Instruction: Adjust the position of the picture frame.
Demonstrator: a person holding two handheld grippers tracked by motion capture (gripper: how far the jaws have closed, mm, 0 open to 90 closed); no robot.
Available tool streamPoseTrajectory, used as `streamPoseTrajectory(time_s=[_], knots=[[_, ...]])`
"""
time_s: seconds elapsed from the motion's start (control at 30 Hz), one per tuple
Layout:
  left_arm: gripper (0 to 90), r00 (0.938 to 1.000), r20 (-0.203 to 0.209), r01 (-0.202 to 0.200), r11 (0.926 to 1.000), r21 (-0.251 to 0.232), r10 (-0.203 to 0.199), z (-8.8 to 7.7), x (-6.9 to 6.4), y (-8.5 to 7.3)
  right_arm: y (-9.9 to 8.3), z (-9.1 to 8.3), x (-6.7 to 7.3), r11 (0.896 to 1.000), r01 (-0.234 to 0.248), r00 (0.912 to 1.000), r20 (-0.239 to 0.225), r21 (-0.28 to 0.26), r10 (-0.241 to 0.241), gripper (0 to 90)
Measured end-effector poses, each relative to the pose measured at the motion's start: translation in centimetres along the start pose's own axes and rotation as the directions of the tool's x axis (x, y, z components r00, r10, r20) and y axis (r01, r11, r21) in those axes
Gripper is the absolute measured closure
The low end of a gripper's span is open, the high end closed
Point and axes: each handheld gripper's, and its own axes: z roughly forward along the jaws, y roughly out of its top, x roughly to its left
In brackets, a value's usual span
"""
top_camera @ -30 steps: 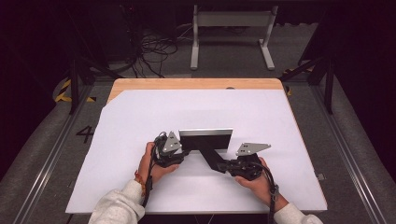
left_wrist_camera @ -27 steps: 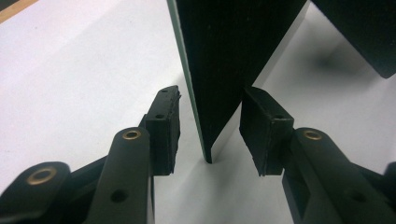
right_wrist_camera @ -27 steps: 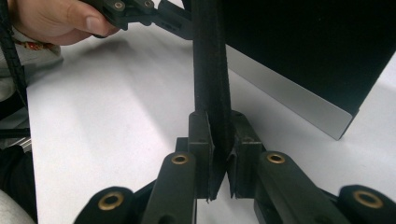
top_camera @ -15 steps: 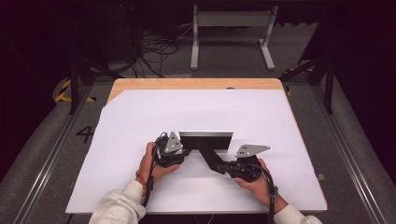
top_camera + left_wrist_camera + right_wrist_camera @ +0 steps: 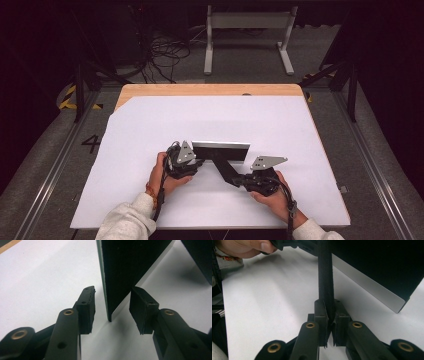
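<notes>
While my right tongs (image 5: 328, 322) clamp the black strap (image 5: 325, 277), the pads press it from both sides at the lower centre of the right gripper view. I hold the left tongs (image 5: 111, 306) open astride the near edge of the dark panel (image 5: 130, 267); neither pad touches it, and a gap shows on each side. In the high view, the panel (image 5: 220, 150) stands on edge on the white worktop (image 5: 150, 120), just below frame centre, between the left tongs (image 5: 199, 161) and right tongs (image 5: 239, 180). The strap (image 5: 224, 169) runs diagonally from the panel down to the right tongs.
</notes>
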Motion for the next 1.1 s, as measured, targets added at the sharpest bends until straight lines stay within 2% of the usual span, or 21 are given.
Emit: streamPoseTrajectory(time_s=[0.63, 0.77, 1.1], knots=[[53.3, 1.0, 0.006, 0.005, 1.0, 0.001, -0.005, -0.27, 0.22, -0.07, -0.18, 0.09, 0.06, 1.0, 0.013, 0.9999, 0.002, 0.019, -0.013, 85.4], [52.7, 0.9999, 0.007, 0.015, 0.9998, -0.016, -0.015, -0.55, 0.26, -0.03, -0.21, 0.1, 0.05, 1.0, 0.011, 0.9999, -0.002, 0.019, -0.011, 85.6], [52.5, 0.9999, 0.01, 0.012, 0.9997, -0.019, -0.012, -0.59, 0.21, 0.0, -0.34, 0.06, 0.12, 1.0, 0.009, 0.9999, -0.006, 0.021, -0.009, 85.8]])
